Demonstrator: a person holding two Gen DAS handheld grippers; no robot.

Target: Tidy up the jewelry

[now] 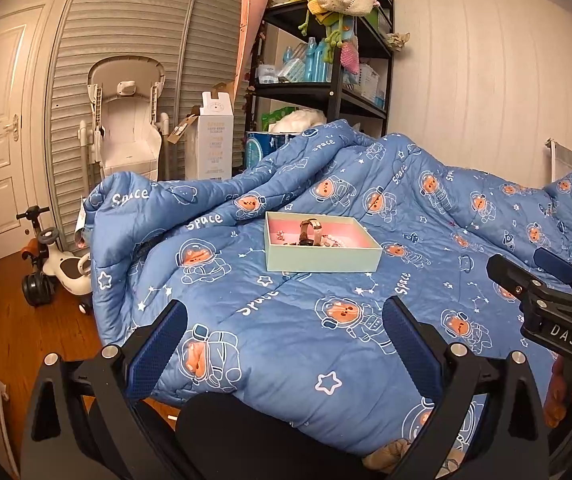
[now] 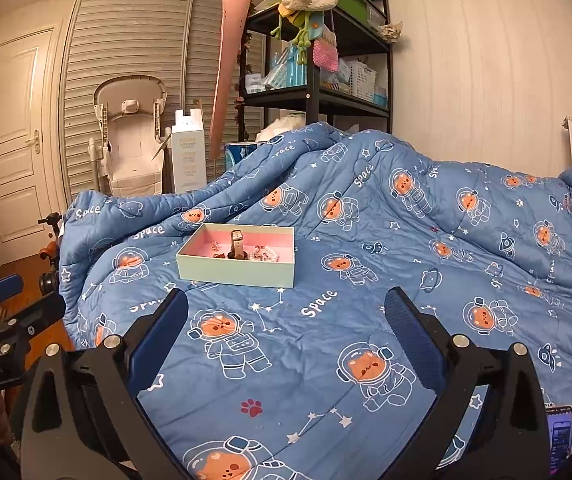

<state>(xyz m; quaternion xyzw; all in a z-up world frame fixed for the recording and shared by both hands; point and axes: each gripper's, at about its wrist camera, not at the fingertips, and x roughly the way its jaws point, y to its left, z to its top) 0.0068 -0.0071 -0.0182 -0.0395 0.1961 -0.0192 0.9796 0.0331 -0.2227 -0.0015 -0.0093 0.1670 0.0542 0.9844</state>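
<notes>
A wristwatch [image 1: 309, 232] and small jewelry pieces [image 2: 262, 254] lie inside the pink-lined box [image 1: 321, 262], ahead of both grippers on the quilt [image 1: 286, 344]. Left gripper [image 1: 284, 344] and right gripper [image 2: 286, 340] gape, holding nothing. Whether sorting is finished or pending is unclear.

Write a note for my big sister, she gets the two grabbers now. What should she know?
Left gripper: fingers wide open, holding nothing, above the quilt.
Right gripper: the same, open and holding nothing.
The box sits on the quilt ahead of both, no lid on it.
Inside: a watch standing upright and small jewelry pieces around it, too small to name.
No jewelry shows loose on the quilt.
This fits two stages: pieces gathered into the box, or pieces waiting there to be sorted. Check which before moving anything.
</notes>
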